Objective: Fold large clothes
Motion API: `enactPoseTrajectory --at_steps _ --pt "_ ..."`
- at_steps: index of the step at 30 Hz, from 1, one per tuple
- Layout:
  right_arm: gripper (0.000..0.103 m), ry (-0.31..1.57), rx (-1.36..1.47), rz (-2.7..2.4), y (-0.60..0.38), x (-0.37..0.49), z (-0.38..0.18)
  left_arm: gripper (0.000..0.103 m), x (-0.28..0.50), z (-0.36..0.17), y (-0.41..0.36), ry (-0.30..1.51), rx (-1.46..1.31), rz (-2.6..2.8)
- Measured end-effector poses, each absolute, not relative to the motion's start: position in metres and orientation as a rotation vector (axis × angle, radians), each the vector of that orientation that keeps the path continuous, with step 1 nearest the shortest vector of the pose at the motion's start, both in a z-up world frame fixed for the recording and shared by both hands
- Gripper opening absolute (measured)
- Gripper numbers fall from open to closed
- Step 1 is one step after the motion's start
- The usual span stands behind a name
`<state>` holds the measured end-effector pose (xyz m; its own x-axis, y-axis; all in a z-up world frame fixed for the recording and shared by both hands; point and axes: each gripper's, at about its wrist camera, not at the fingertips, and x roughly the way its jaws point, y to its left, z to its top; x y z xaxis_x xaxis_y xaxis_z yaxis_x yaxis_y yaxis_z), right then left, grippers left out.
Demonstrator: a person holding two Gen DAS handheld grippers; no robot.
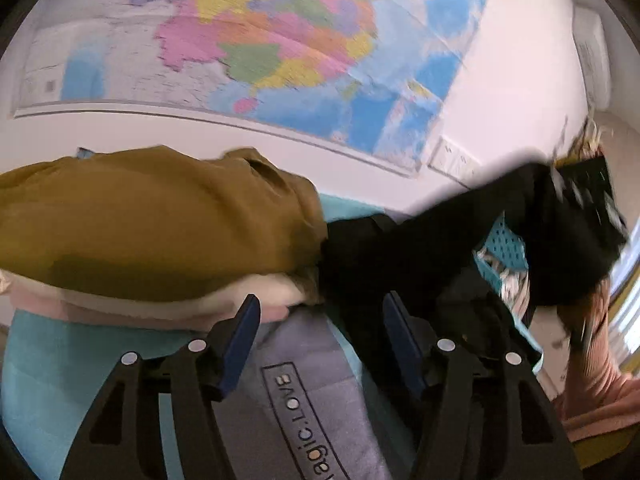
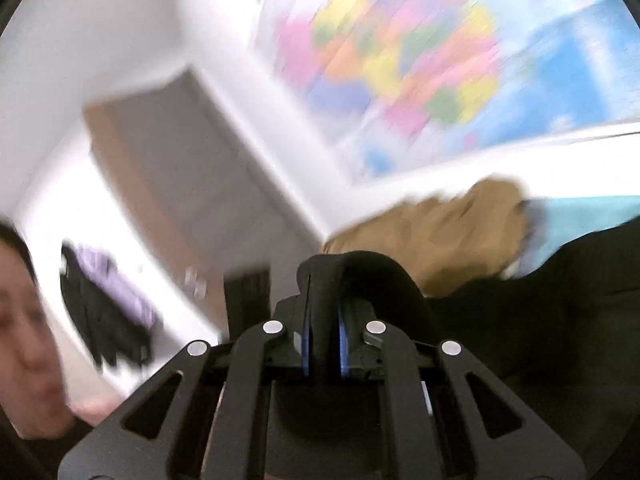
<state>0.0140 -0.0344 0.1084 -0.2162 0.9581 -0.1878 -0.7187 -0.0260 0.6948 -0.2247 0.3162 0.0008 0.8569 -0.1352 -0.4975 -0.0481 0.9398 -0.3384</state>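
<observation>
My right wrist view is smeared: the wall map (image 2: 420,60) at upper right is only colour streaks. The black garment (image 2: 540,312) runs off the right edge. In my left wrist view, the grey garment (image 1: 304,392) has its printed label cut off at bottom.

You are working over a surface covered in turquoise cloth (image 1: 60,364). Lying directly on it are a grey garment (image 1: 304,392) bearing printed lettering, a stack of folded clothes (image 1: 152,240) topped in mustard brown, and part of a black garment (image 1: 400,248).
</observation>
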Motion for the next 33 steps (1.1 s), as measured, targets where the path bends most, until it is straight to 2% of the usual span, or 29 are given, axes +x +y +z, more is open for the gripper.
enactPoseTrajectory --at_steps 2,5,6,7,10,14,15,16,18,22,25,27,29,30,31,32,33 --pt "0.012 0.870 0.450 1.453 -0.067 0.052 0.087 0.062 -0.210 -0.008 0.301 0.583 -0.323 -0.079" --pt "0.027 1.010 0.433 1.135 -0.103 0.096 0.032 0.062 -0.180 -0.025 0.282 0.654 -0.296 -0.127" --pt "0.049 1.082 0.432 1.041 -0.113 0.107 0.006 0.062 -0.173 -0.030 0.277 0.675 -0.287 -0.135" --pt "0.065 1.133 0.422 0.965 -0.120 0.111 -0.013 0.062 -0.161 -0.036 0.269 0.708 -0.271 -0.146" --pt "0.063 1.203 0.392 0.863 -0.141 0.114 -0.055 0.062 -0.133 -0.051 0.251 0.773 -0.228 -0.156" --pt "0.067 1.126 0.334 0.904 -0.154 0.098 -0.054 0.062 -0.104 -0.057 0.240 0.812 -0.211 -0.162" --pt "0.070 1.106 0.309 0.910 -0.154 0.094 -0.053 0.062 -0.097 -0.057 0.237 0.811 -0.205 -0.165" --pt "0.080 1.088 0.301 0.917 -0.156 0.093 -0.050 0.062 -0.093 -0.055 0.234 0.809 -0.197 -0.167" --pt "0.091 1.042 0.285 0.887 -0.168 0.088 -0.044 0.062 -0.082 -0.053 0.226 0.807 -0.177 -0.175" --pt "0.092 1.016 0.293 0.916 -0.188 0.081 -0.039 0.066 -0.059 -0.055 0.199 0.816 -0.098 -0.193" --pt "0.095 0.994 0.147 0.954 -0.182 0.060 -0.036 0.067 -0.037 -0.070 0.187 0.869 -0.042 -0.160" --pt "0.095 0.993 0.016 0.919 -0.171 0.051 -0.044 0.066 -0.027 -0.078 0.185 0.893 -0.015 -0.125" --pt "0.089 0.996 -0.025 0.913 -0.169 0.052 -0.051 0.052 -0.024 -0.082 0.186 0.897 -0.006 -0.109" --pt "0.072 1.003 -0.025 0.910 -0.169 0.057 -0.052 0.043 -0.025 -0.081 0.188 0.892 -0.016 -0.097" --pt "0.048 1.014 -0.021 0.920 -0.170 0.063 -0.051 0.033 -0.028 -0.079 0.192 0.886 -0.021 -0.084" --pt "0.036 1.013 -0.004 0.934 -0.173 0.069 -0.049 0.028 -0.032 -0.075 0.196 0.880 -0.028 -0.067" --pt "0.018 1.005 0.033 0.954 -0.181 0.077 -0.045 0.018 -0.035 -0.072 0.202 0.877 -0.041 -0.054"
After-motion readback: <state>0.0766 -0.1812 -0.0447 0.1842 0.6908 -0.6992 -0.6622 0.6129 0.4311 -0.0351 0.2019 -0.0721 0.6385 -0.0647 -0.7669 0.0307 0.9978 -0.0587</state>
